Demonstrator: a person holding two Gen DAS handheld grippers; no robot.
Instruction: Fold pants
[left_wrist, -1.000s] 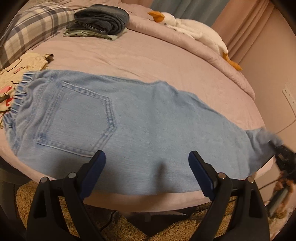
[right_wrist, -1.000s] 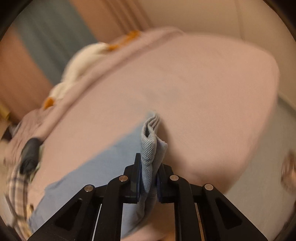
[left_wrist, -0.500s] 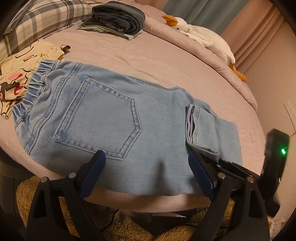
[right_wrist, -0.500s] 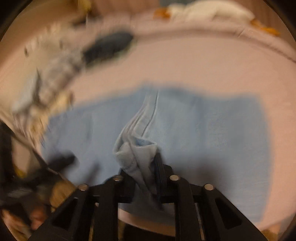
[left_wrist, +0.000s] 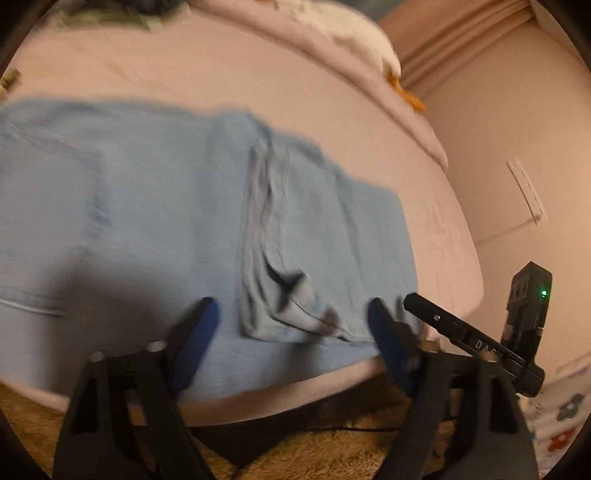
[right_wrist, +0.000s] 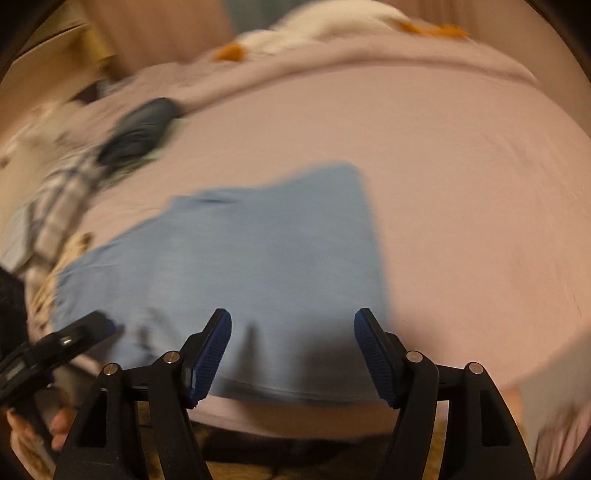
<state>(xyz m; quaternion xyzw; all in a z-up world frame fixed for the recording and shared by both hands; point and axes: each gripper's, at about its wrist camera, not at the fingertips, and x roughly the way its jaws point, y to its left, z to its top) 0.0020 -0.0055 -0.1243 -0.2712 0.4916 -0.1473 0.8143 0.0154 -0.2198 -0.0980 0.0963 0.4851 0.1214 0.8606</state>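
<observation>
Light blue jeans (left_wrist: 140, 221) lie flat across the pink bed (left_wrist: 229, 74), with the leg ends folded back over the middle as a flap (left_wrist: 306, 229). My left gripper (left_wrist: 291, 332) hangs over the near corner of that flap. Its jaws are closing, the flap's hem lies between them in the picture, and the pads do not press on it. In the right wrist view the jeans (right_wrist: 240, 258) lie below my right gripper (right_wrist: 293, 332), whose jaws are opening with nothing held. The right gripper (left_wrist: 436, 317) also shows beside the left one, at the bed's near edge.
A dark folded clothes pile (right_wrist: 144, 125), a plaid pillow (right_wrist: 62, 199) and a patterned cloth (right_wrist: 70, 251) sit at the bed's far left. A white goose plush (left_wrist: 351, 29) lies along the back. A shaggy tan rug (left_wrist: 332, 454) is below the bed edge, and a wall socket (left_wrist: 526, 192) is on the right.
The right gripper carried the leg end over onto the jeans, then let it go and opened. The left gripper swung right toward the folded flap and its jaws narrowed.
</observation>
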